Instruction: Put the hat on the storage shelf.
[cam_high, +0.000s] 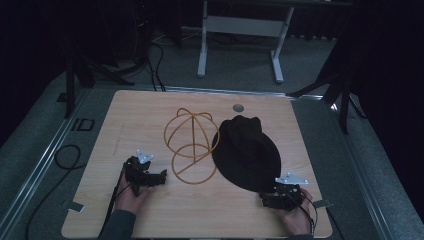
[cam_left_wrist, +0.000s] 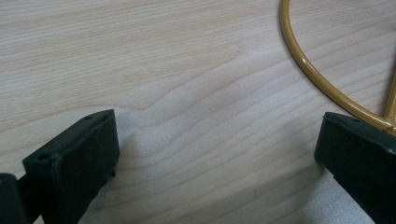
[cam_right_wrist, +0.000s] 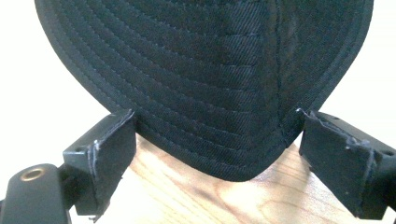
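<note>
Stitched black hat brim (twill) sits between right claw jaws.

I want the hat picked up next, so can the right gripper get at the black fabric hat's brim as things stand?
Probably yes. The right gripper has its jaws open on either side of the black fabric hat's brim edge, with nothing between them and the brim on the wooden table.
</note>
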